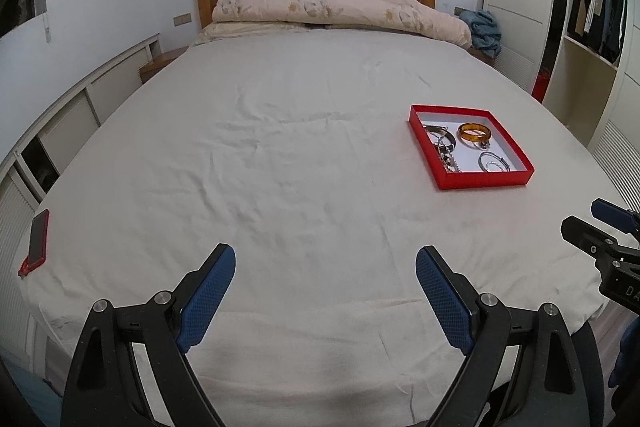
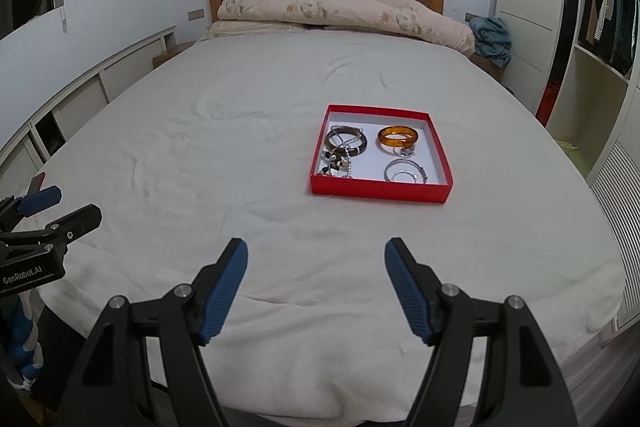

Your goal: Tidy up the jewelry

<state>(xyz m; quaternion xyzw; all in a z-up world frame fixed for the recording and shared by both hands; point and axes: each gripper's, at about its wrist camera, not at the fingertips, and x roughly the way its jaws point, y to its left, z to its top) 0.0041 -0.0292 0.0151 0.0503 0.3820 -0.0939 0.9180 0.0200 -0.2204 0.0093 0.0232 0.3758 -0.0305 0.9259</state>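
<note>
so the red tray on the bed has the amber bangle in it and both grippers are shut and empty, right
Not quite: the grippers are open, not shut. Each wrist view shows its own fingers spread wide with nothing between them, left gripper and right gripper. The rest holds: the red tray sits on the bed with the amber bangle inside it.

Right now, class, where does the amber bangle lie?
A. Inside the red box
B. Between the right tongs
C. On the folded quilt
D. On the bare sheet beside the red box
A: the amber bangle rests on the white floor of the red box, within its walls.
</note>
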